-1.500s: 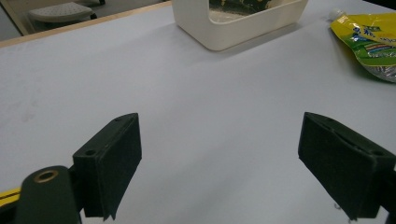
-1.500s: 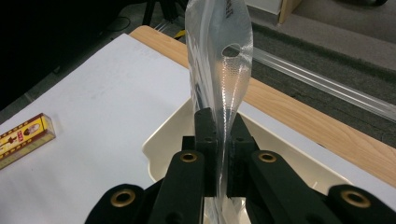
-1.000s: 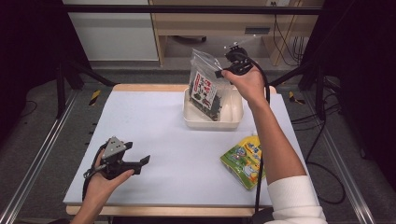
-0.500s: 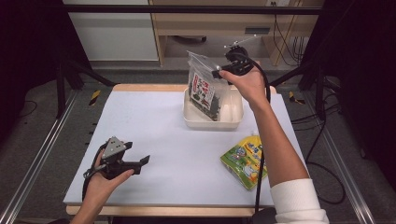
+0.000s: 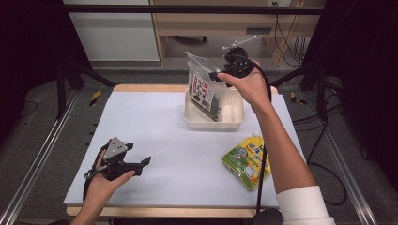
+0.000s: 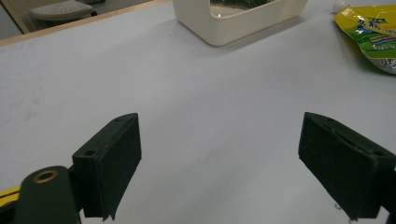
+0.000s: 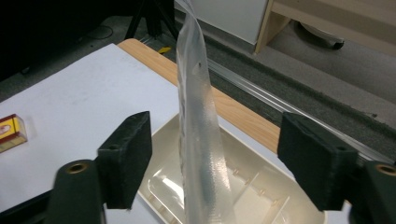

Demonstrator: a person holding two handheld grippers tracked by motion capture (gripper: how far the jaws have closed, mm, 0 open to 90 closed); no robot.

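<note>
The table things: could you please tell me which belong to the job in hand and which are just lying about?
In the job:
- clear packet, standing in the tub, between the open jaws of the right tool, which have just been opening
- white tub

Lying about:
- yellow-green pouch on the table
- small red and yellow box
- left tool, open, idle

At the upper centre of the high view, the clear bag [image 5: 204, 89] has a white label with red and black print over dark contents, perhaps seaweed. Under it the tub [image 5: 234, 121] is cream. At lower right the pouch [image 5: 245, 160] is yellow-green. The desk [image 5: 155, 122] is pale grey-white.
</note>
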